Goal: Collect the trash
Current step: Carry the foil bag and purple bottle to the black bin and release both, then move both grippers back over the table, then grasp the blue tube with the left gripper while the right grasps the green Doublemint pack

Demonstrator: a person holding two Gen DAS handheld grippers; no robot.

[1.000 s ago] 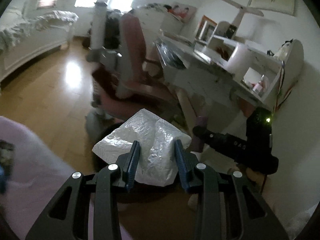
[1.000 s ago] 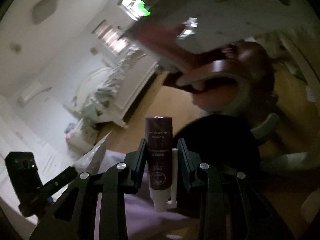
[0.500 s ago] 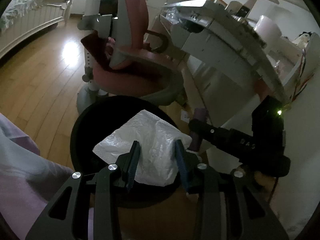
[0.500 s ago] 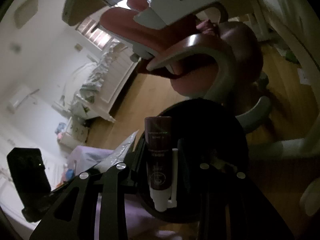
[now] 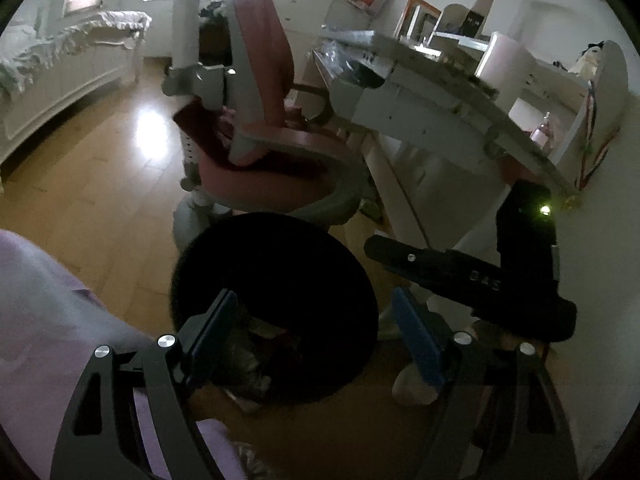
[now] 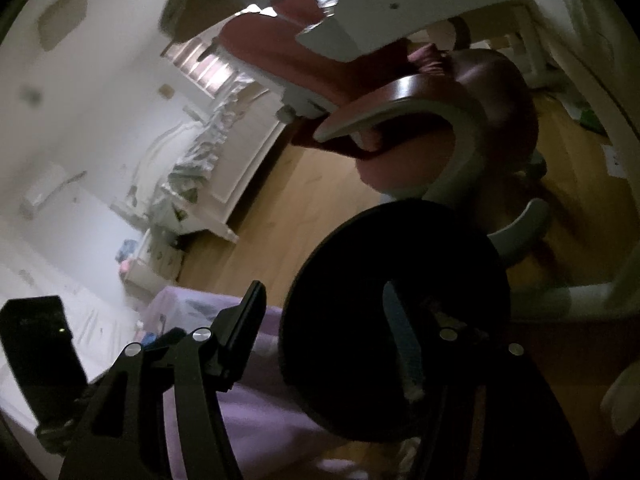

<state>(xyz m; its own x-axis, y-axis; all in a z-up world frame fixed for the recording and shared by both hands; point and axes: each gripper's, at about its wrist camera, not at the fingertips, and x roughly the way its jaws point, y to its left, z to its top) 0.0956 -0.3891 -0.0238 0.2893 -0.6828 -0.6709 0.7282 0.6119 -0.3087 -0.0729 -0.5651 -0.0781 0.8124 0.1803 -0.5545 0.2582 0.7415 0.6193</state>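
Bedroom with a wood floor (image 5: 92, 184), white bed (image 5: 60, 64) along the far wall, dim light low down. Pink desk chair (image 5: 260, 120) with grey armrest stands just behind a black round trash bin (image 5: 280, 280) on the floor; the chair's grey base is close against the bin's far side. To the right a white desk, its tabletop (image 5: 440, 92) tilted and cluttered, with a shelf unit behind it; desk frame and legs crowd the bin on that side. Left gripper (image 5: 316, 336) hangs above the bin mouth, fingers (image 5: 212, 332) spread wide with nothing between them. Down in the bin, crumpled trash (image 5: 260, 356) shows as greyish wrapper-like pieces and something reddish, too dark to tell more. Right gripper (image 5: 460, 276) shows beside it in the left wrist view as a black body with a green light, over the bin's right edge. In the right wrist view the right gripper (image 6: 324, 340) also has its fingers (image 6: 244, 332) wide apart and holds nothing; the bin rim (image 6: 400, 216) fills the space under it, interior black, contents not readable there. Lilac clothing (image 6: 224, 380) of the person lies at the near side of the bin in both views. Chair seat (image 6: 460, 120) and the desk underside overhang the bin's far side in the right view.
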